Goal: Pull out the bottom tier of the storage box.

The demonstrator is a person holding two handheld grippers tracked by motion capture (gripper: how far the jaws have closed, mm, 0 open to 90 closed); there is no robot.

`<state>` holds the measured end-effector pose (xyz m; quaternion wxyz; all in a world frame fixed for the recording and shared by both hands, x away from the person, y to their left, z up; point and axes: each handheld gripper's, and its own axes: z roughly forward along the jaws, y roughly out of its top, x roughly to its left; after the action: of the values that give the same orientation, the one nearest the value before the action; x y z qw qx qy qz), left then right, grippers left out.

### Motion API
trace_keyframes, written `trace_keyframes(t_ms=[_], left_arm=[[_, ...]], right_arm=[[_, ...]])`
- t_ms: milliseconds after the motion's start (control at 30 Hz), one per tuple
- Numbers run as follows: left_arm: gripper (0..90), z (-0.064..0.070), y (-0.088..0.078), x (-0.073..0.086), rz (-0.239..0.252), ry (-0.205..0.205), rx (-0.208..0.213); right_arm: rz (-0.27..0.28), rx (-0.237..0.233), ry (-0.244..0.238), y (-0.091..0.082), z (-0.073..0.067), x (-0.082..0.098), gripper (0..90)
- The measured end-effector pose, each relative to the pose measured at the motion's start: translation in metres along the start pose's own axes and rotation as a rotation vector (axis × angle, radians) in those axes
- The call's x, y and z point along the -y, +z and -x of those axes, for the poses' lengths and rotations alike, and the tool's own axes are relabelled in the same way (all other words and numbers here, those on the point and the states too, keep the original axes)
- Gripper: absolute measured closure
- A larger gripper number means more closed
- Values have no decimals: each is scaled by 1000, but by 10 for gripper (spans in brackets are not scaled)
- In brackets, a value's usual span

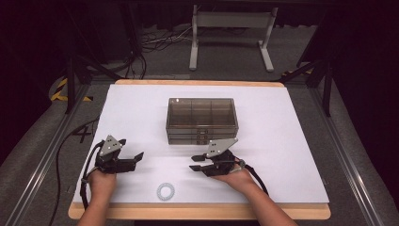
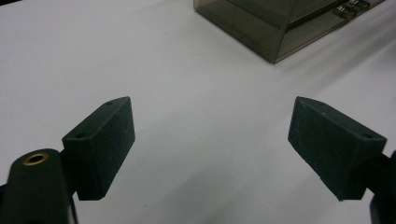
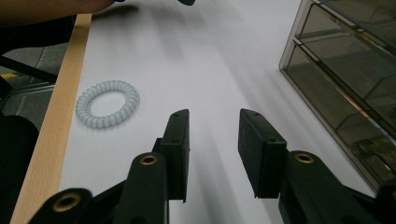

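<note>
The drawer box point(image 1: 202, 120) looks like smoky see-through plastic, glossy and smooth. The hair tie point(image 3: 107, 103) is pale coiled plastic with a soft sheen. Matt white sheet point(image 1: 141, 108) covers the table, edged in light wood point(image 1: 197, 212). Gripper pads point(image 2: 100, 147) are dull, scuffed black.

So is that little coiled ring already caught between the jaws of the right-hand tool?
No, the coiled ring lies flat on the white mat, off to the side of the right gripper, whose jaws stand apart with nothing between them.

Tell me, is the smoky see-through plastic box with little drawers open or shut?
Shut. The smoky see-through plastic box has its drawer fronts flush with the frame in the high view, none pulled out.
</note>
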<state>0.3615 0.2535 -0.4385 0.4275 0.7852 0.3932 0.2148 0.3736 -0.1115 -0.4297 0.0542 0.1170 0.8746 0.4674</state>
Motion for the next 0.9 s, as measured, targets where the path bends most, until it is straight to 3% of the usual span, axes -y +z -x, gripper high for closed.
trace_keyframes(t_ms=[333,600,833,900], left_arm=[[156,0,0,0,-4,8,-2],[156,1,1,0,-6,9,-6],[156,0,1,0,-5,9,-5],[156,0,1,0,-3,7,-5]], right_arm=[[-58,8,-83,11,-4,2,641],[-21,62,-191,7,-9,6,650],[8,82,-270,6,-11,12,653],[3,79,-316,7,-13,14,657]])
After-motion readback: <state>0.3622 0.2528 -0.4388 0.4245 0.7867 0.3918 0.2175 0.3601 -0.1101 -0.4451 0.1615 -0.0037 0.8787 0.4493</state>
